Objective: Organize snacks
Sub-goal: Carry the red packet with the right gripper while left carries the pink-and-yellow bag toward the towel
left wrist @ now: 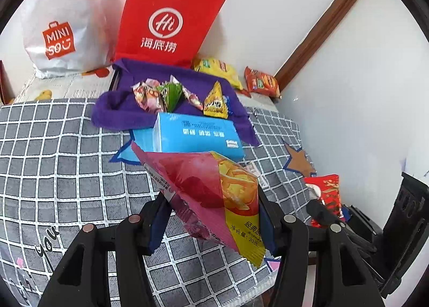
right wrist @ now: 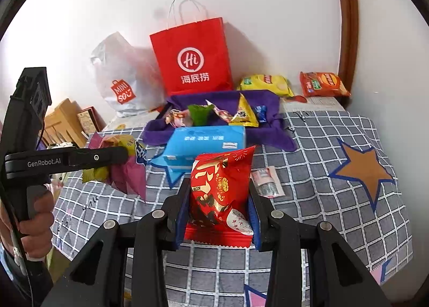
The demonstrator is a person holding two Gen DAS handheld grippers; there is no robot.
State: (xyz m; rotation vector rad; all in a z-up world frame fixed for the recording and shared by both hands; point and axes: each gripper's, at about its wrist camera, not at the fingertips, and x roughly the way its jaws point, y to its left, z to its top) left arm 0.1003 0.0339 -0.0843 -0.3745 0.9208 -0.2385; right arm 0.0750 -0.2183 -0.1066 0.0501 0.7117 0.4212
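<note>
My left gripper (left wrist: 211,215) is shut on a pink and yellow chip packet (left wrist: 214,189) and holds it above the checked cloth; it also shows in the right wrist view (right wrist: 118,170). My right gripper (right wrist: 217,215) is shut on a red snack packet (right wrist: 219,189), which also shows at the right of the left wrist view (left wrist: 325,194). Several small snacks (right wrist: 214,113) lie on a purple cloth (right wrist: 270,108) beyond a blue tissue pack (right wrist: 206,140). A yellow chip bag (right wrist: 265,84) and an orange chip bag (right wrist: 321,84) lie at the back right.
A red paper bag (right wrist: 193,60) and a white Miniso plastic bag (right wrist: 120,76) stand against the back wall. A small clear sachet (right wrist: 266,181) lies on the grey checked tablecloth (right wrist: 321,199). Boxes (right wrist: 67,121) stand at the left. A wall is close on the right.
</note>
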